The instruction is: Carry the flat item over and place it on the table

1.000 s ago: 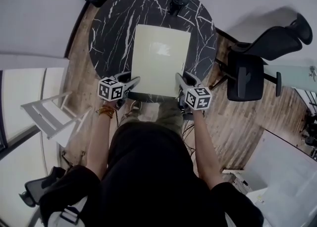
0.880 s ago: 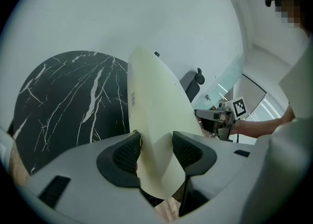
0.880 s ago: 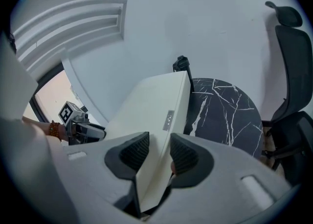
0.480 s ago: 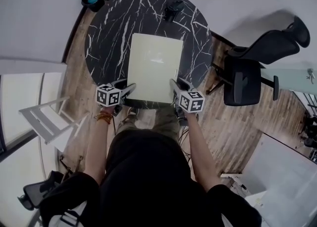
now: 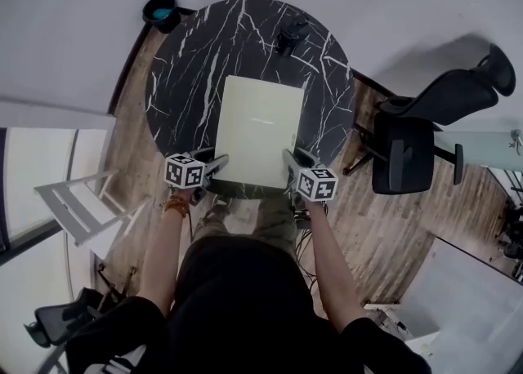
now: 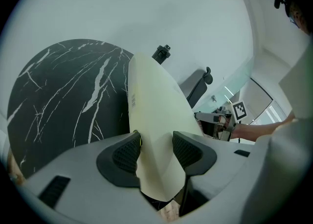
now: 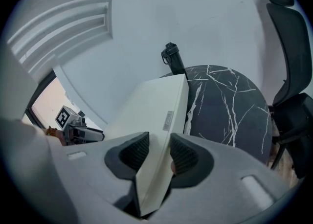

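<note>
A flat pale-yellow board [image 5: 257, 130] is over the near half of the round black marble table [image 5: 184, 62]. My left gripper [image 5: 214, 164] is shut on the board's near left corner, the board [image 6: 156, 115] passing between its pads. The right gripper [image 5: 292, 160] is shut on the near right corner, with the board [image 7: 159, 115] clamped in its jaws. From these views I cannot tell whether the board touches the tabletop [image 6: 58, 100].
A small black device [image 5: 290, 36] stands at the table's far edge, beyond the board. A dark round bin [image 5: 160, 11] sits on the floor at the far left. A black office chair [image 5: 417, 140] is to the right, a white rack [image 5: 78, 193] to the left.
The board and both grippers have shifted slightly toward me over the table; the view has tilted a little. Both grips are unchanged.
</note>
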`<state>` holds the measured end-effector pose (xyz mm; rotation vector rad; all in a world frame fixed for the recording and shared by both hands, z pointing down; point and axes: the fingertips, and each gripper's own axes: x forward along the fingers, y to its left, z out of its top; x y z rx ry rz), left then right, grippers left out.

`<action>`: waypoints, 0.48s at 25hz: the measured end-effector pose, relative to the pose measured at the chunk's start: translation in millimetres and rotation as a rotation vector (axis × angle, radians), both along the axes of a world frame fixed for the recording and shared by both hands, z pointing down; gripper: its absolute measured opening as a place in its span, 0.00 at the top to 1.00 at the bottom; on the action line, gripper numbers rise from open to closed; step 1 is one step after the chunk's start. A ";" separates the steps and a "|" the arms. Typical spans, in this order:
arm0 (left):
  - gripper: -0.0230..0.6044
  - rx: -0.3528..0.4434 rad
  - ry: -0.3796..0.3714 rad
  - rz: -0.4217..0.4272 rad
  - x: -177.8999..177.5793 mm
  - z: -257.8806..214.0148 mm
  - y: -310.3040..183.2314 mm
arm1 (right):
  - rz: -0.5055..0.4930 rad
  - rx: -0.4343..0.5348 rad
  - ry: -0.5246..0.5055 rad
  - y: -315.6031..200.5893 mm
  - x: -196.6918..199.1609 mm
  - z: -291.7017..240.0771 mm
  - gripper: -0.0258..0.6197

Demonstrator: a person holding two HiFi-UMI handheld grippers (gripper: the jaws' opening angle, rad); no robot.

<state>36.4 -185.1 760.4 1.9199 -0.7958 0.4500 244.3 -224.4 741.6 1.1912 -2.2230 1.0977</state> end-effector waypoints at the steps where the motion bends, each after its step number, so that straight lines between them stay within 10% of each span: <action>1: 0.64 0.000 -0.001 -0.001 -0.7 1.2 -1.4 | 0.007 -0.005 -0.005 -0.7 -0.2 2.1 0.76; 12: 0.63 -0.038 0.014 -0.052 -3.1 14.9 -2.0 | 0.059 -0.049 -0.035 0.1 0.6 20.2 0.75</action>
